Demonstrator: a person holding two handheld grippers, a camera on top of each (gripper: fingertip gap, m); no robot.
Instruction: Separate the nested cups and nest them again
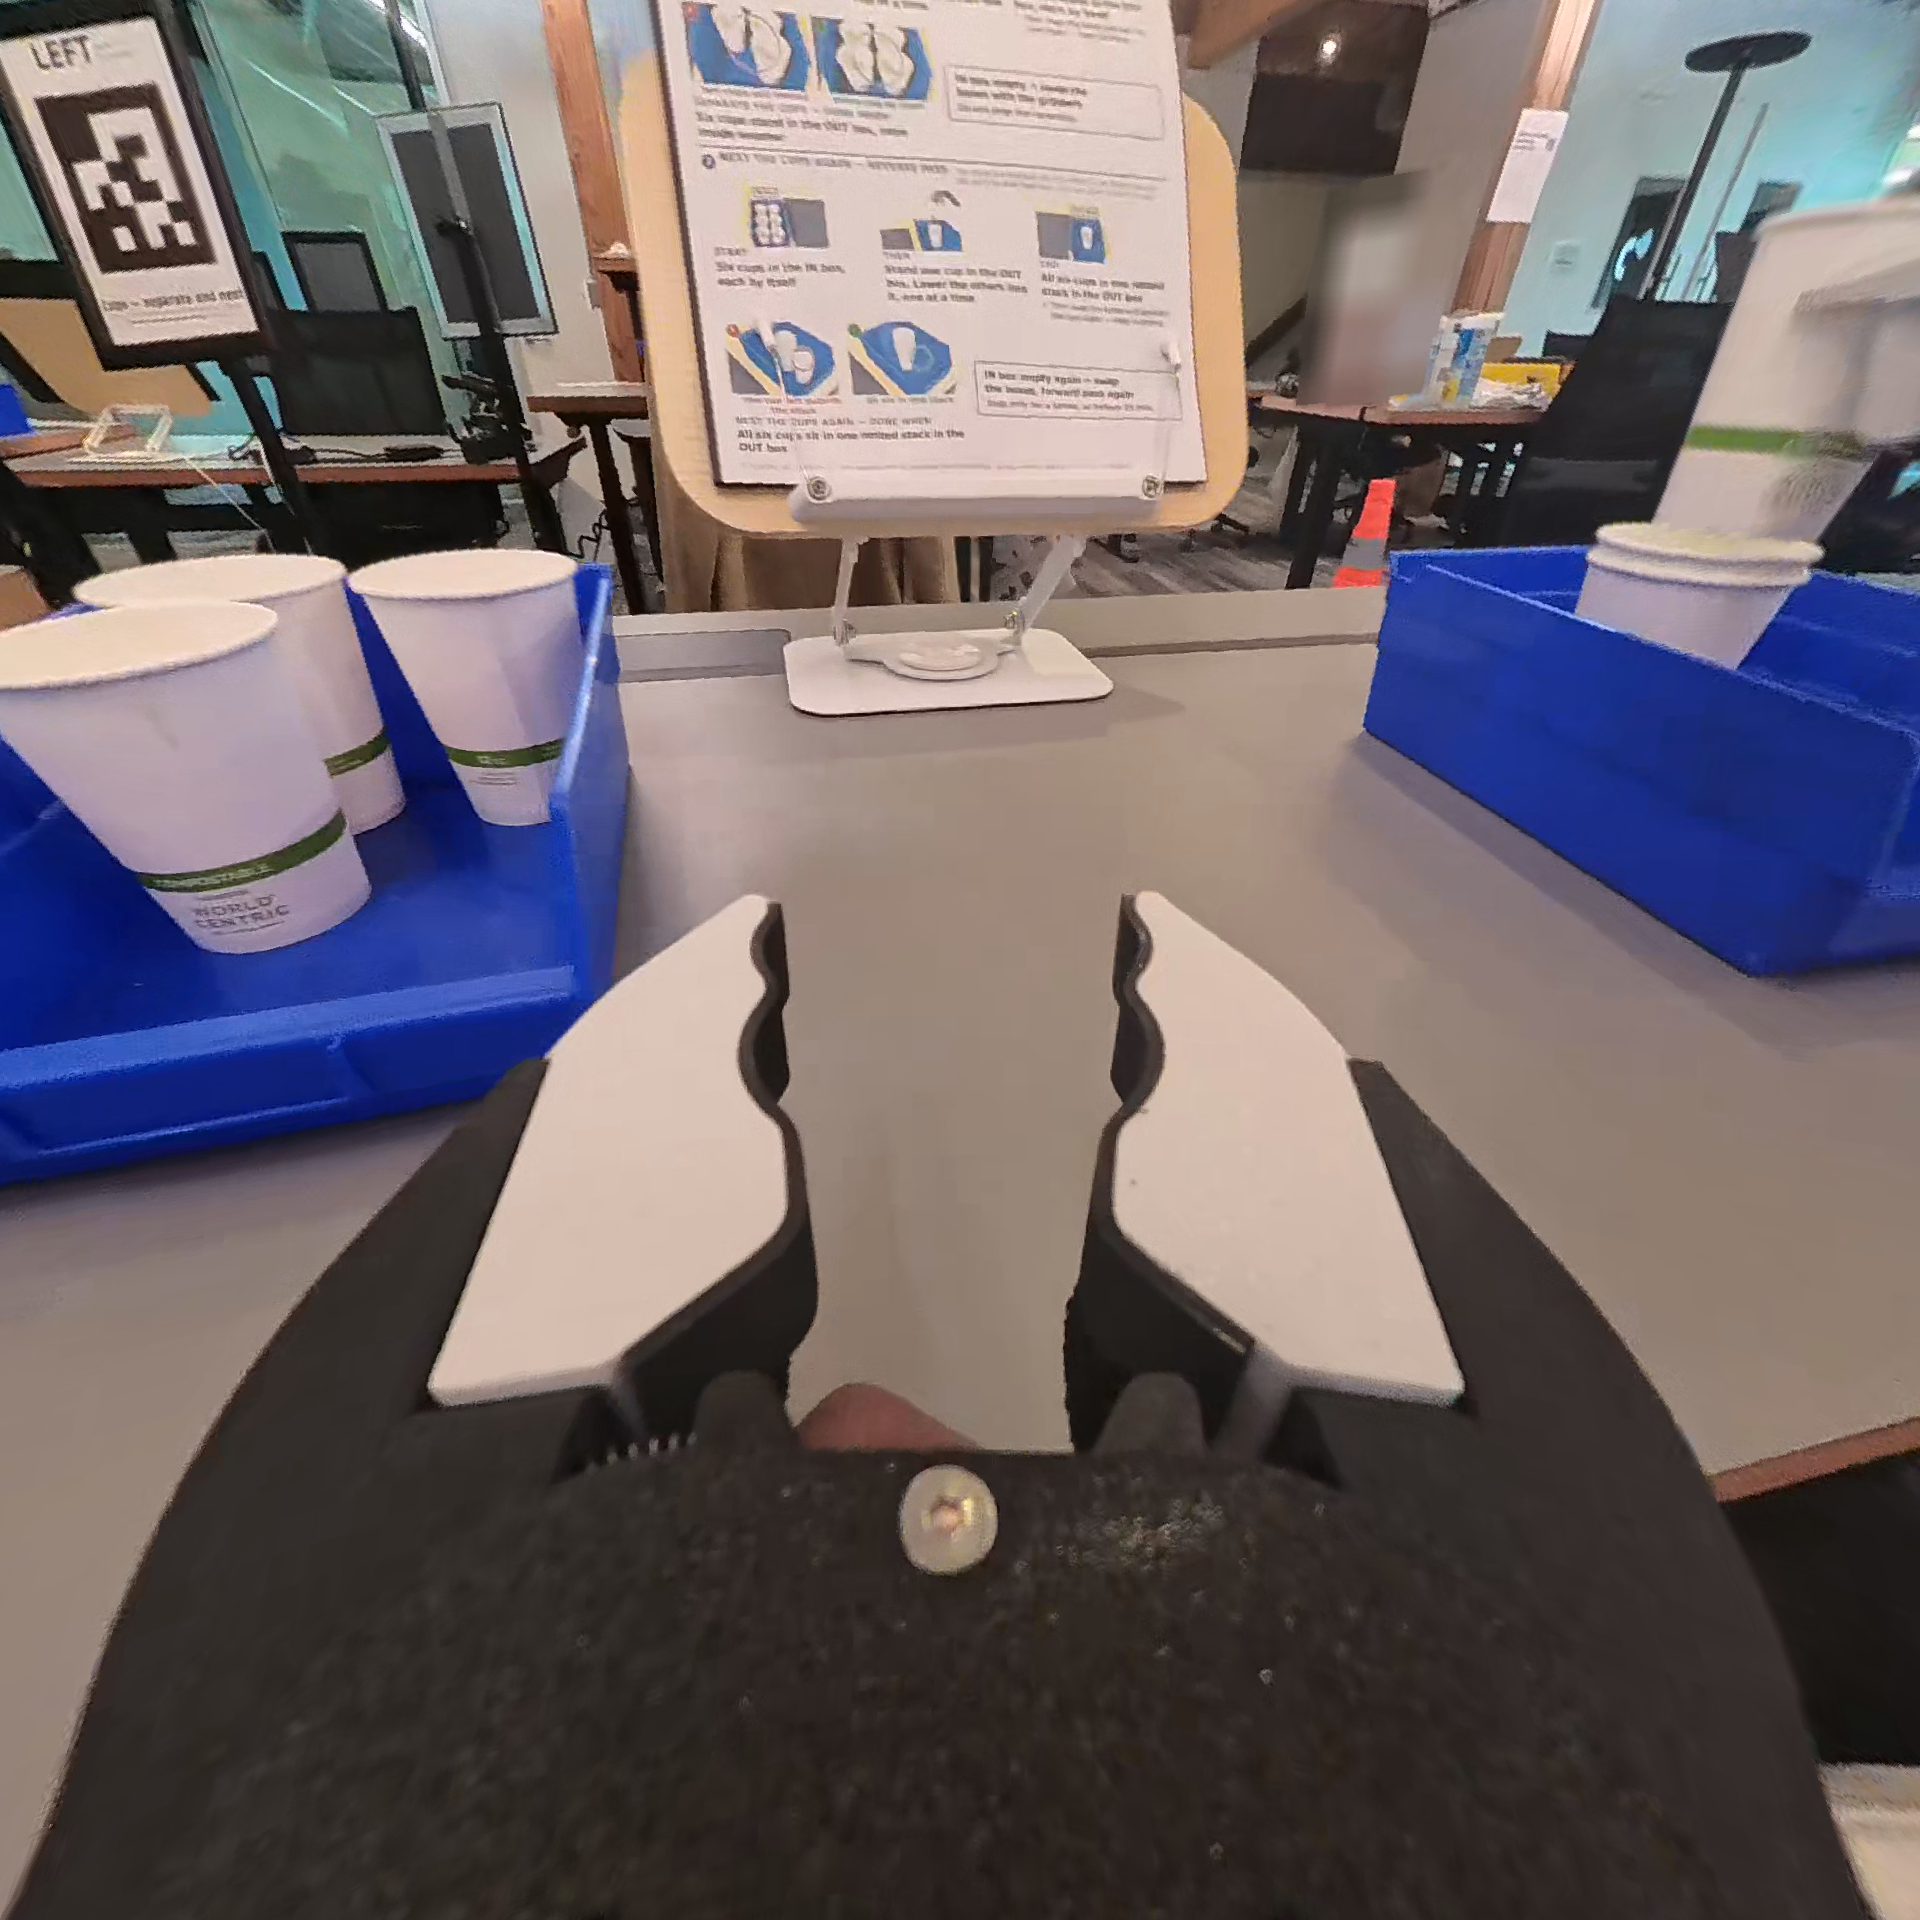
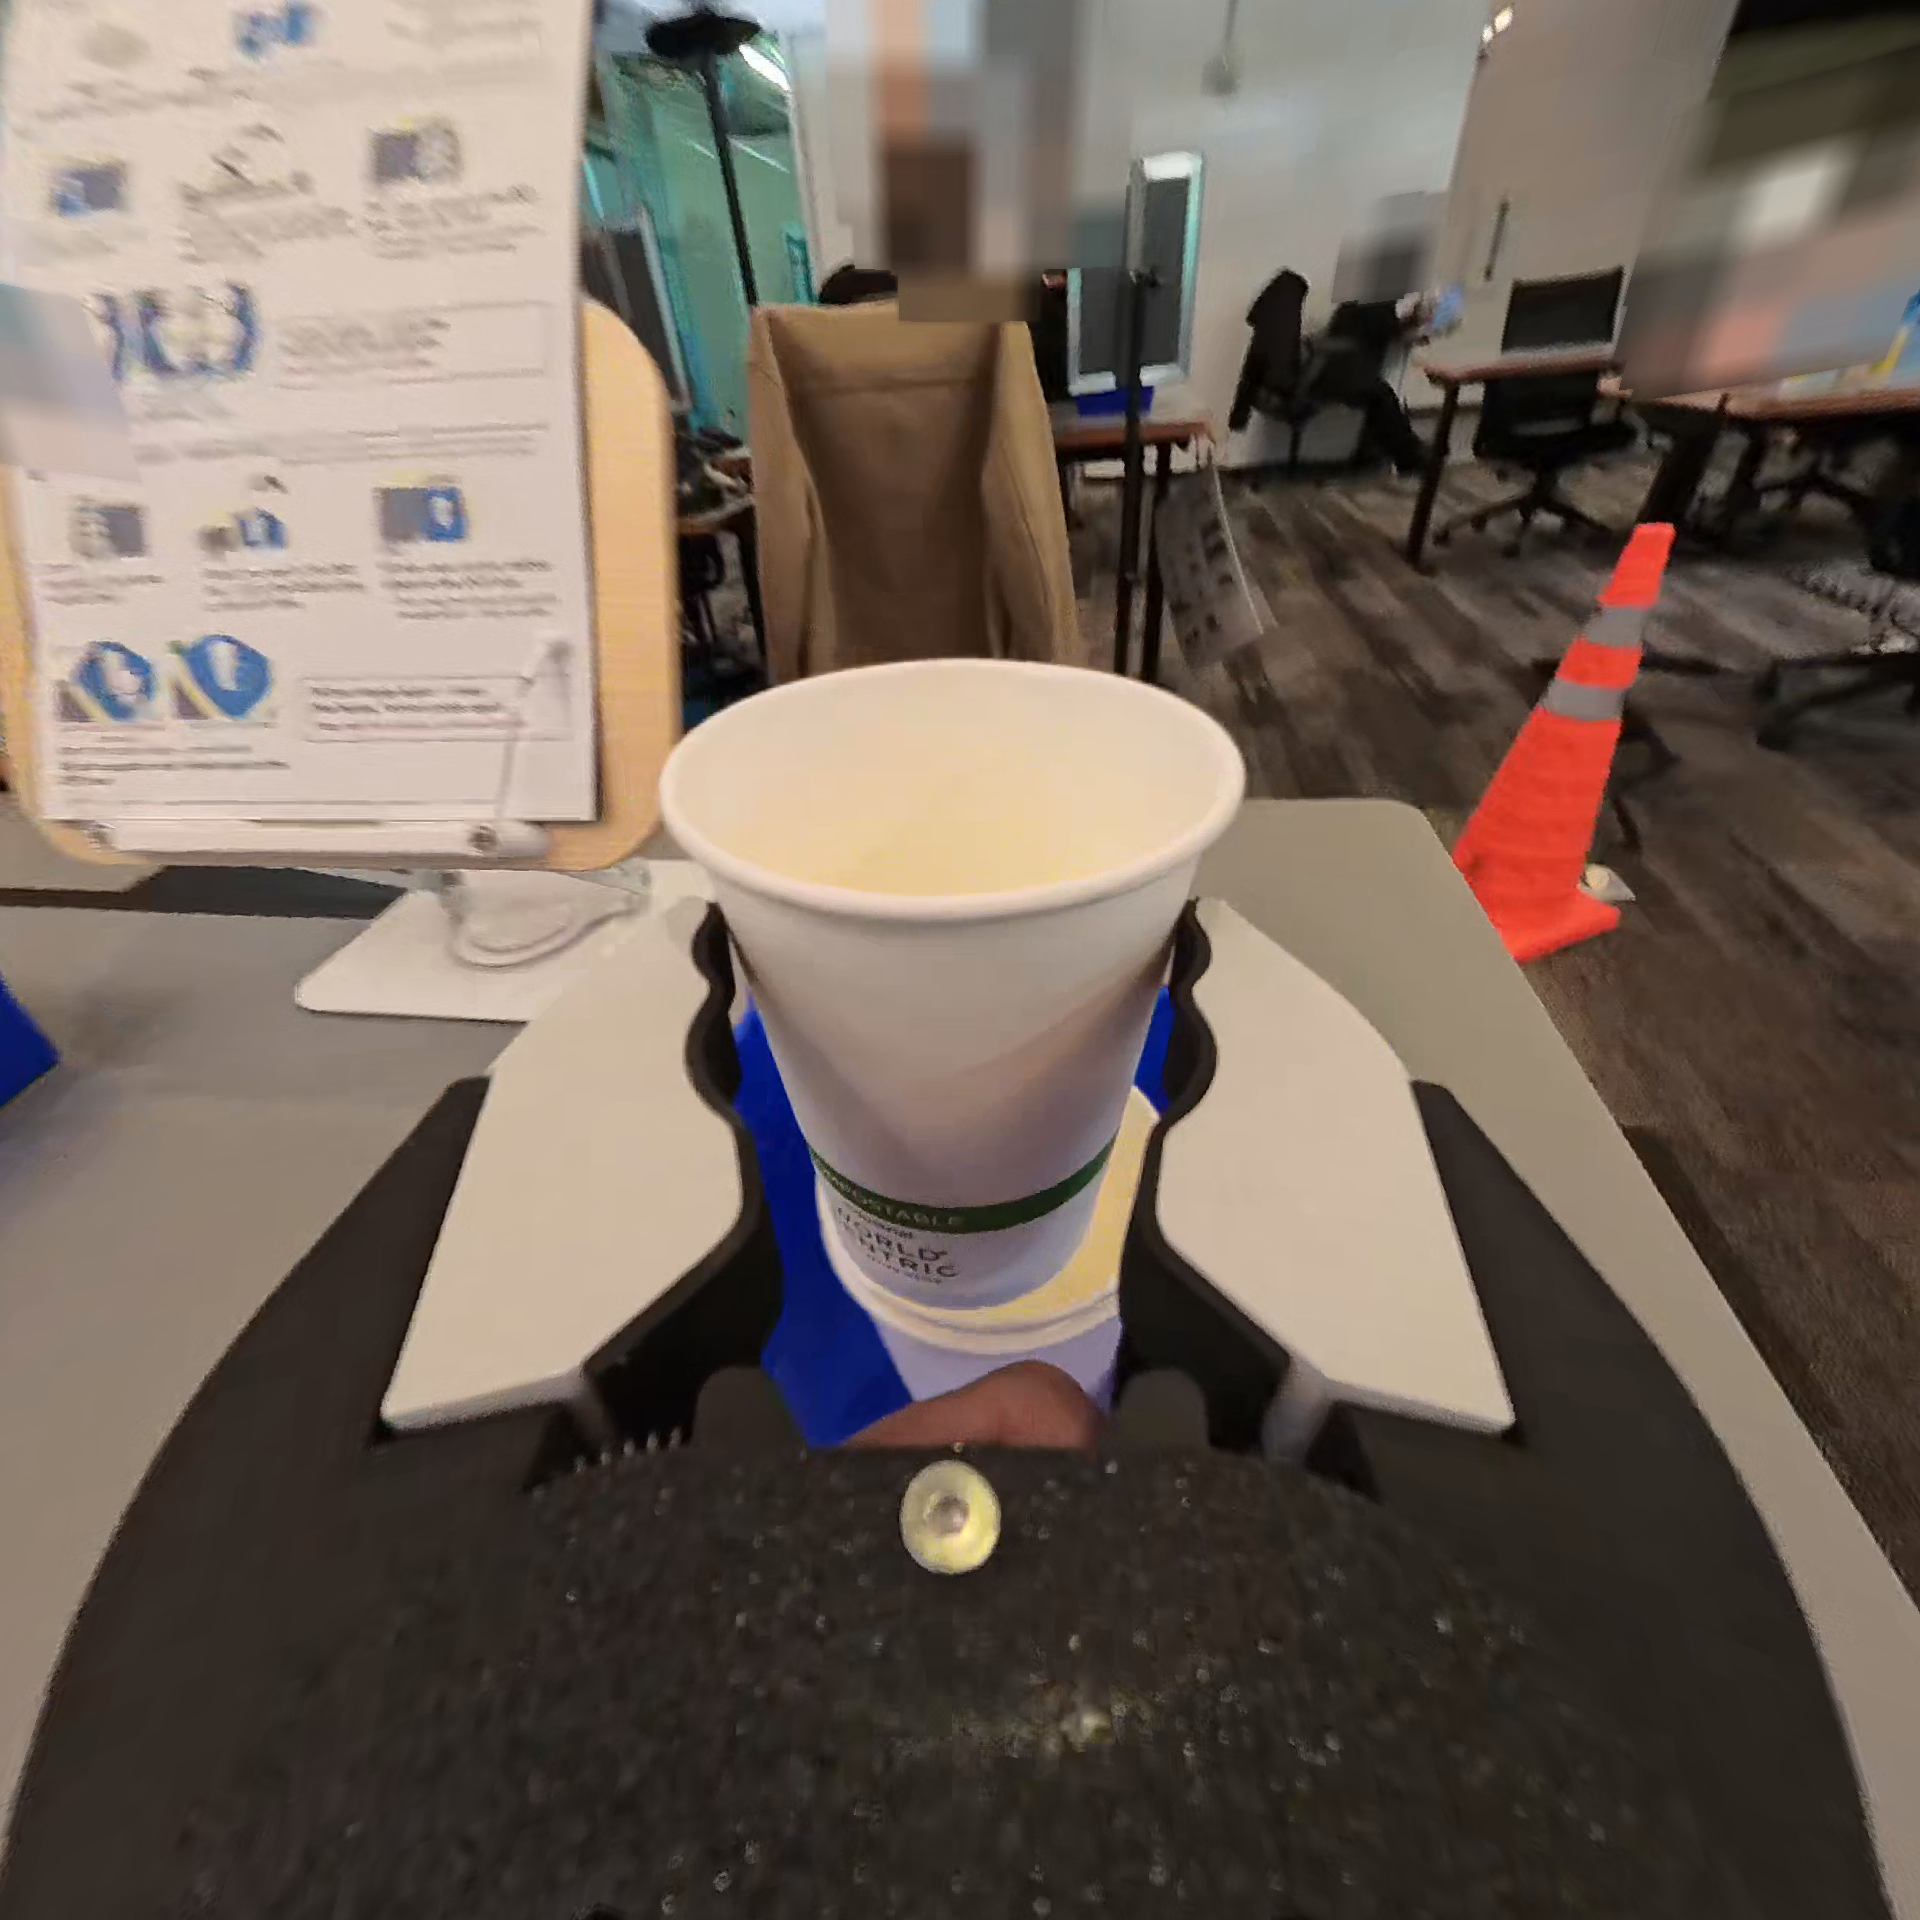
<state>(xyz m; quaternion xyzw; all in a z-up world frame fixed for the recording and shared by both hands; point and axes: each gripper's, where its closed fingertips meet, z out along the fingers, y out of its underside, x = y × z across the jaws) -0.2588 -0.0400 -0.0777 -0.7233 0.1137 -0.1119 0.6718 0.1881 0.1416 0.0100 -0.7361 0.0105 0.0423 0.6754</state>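
Right wrist view shows the right gripper [image 2: 951, 997] clamped on a white paper cup [image 2: 951, 987], its fingers pressing the wall just under the rim, the cup upright and held in the air. Directly below it sits the open mouth of the nested stack [image 2: 1081, 1288], standing in the blue bin [image 2: 800, 1247] near the right edge of the worktop [image 2: 208, 1195]. Left wrist view shows the same stack [image 1: 1688, 597] leaning a little in that bin [image 1: 1621, 758], with the raised cup [image 1: 1808, 364] blurred above it. The left gripper [image 1: 951, 997] hangs over the middle of the worktop [image 1: 935, 810] with its jaws spread wide and nothing in them. Three single cups [image 1: 187, 769] stand apart in the blue bin at the left edge [image 1: 312, 1039].

The main risk, as I judge it, is a missed entry: because the stack leans, the held cup's base could catch on its rim and tip the stack over inside the bin. Too firm a squeeze could also dent the thin paper wall, so the cup jams before seating fully. Letting go too high could leave it crooked.
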